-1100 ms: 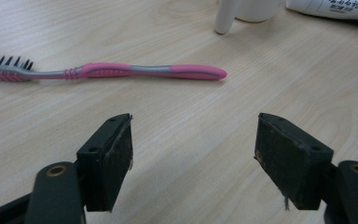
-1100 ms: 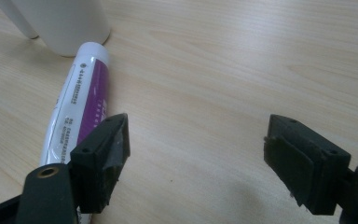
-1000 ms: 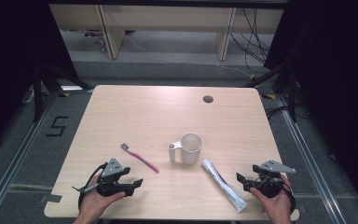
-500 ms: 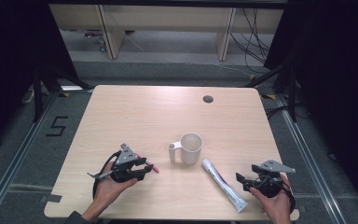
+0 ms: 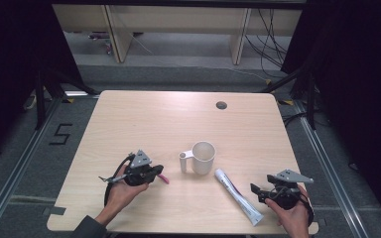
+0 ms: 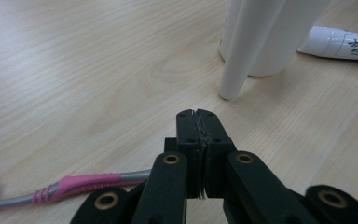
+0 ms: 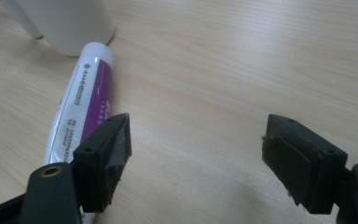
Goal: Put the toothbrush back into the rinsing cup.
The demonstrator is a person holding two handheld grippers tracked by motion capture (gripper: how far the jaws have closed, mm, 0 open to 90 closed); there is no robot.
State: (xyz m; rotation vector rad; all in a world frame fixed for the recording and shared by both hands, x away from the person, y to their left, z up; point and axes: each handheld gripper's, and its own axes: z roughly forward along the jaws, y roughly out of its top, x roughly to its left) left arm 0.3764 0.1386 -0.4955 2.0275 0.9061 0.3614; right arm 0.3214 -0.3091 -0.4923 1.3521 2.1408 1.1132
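Two grippers low over the table, one per hand.

Left gripper: its jaws have just been closing and now sit pressed together, pad against pad. In the left gripper view nothing shows between the tips. The pink-and-grey toothbrush lies flat and runs in under the linkage from 8 o'clock. High view: the pink handle pokes out just past the jaws, at 8 o'clock from the white mug.

Right gripper: jaws spread wide, holding nothing. Toothpaste tube lies at 5 o'clock from the mug; one jaw sits just over its near end.

Risks, as judged:
- The closure looks to have missed the brush. A lift from here would likely come up empty, because the handle sits below the pads.
- Pushing down to re-grab could skid the brush across the wood.
- The mug handle stands close at 12 o'clock of the left jaws. A forward drift could knock the mug.
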